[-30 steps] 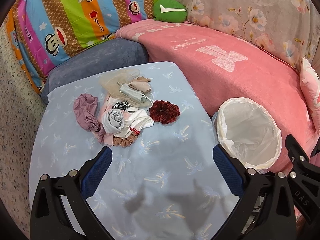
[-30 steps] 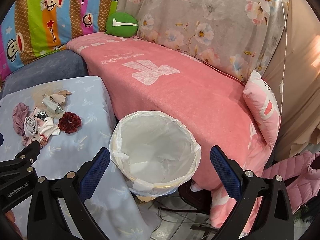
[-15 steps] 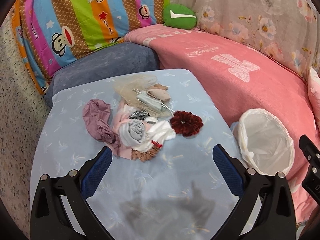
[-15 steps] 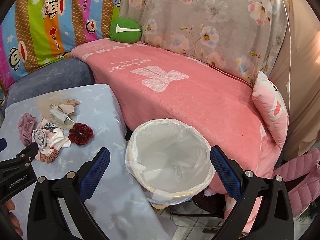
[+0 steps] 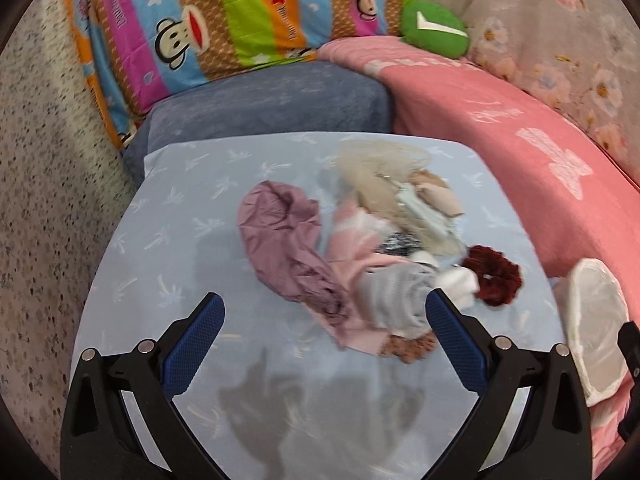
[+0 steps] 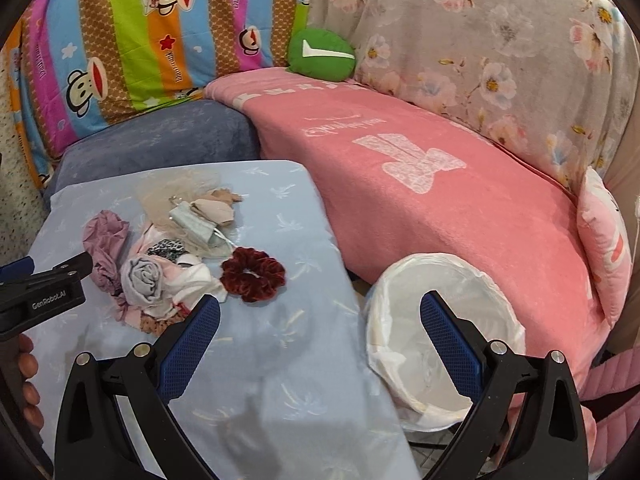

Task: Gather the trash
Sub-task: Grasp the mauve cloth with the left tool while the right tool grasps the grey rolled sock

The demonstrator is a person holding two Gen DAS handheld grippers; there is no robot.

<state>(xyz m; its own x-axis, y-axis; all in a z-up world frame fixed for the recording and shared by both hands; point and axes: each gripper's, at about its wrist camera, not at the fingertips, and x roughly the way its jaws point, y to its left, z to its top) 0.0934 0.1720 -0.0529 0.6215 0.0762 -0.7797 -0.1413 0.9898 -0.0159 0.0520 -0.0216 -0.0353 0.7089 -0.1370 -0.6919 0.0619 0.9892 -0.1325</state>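
On left gripper (image 6: 40,292): "GenRobot.AI" | striped sheet (image 6: 160,40): "Captain", "Paul Frank"

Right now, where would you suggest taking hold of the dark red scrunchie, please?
Pinch one side of the dark red scrunchie ring from above, probably its right edge, which faces bare cloth; its left edge lies close to the pile. It lies flat, so one jaw can enter the centre hole.

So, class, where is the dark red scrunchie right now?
The dark red scrunchie lies on the light blue table cover, at the right edge of the pile of cloth scraps, between that pile and the lined bin.
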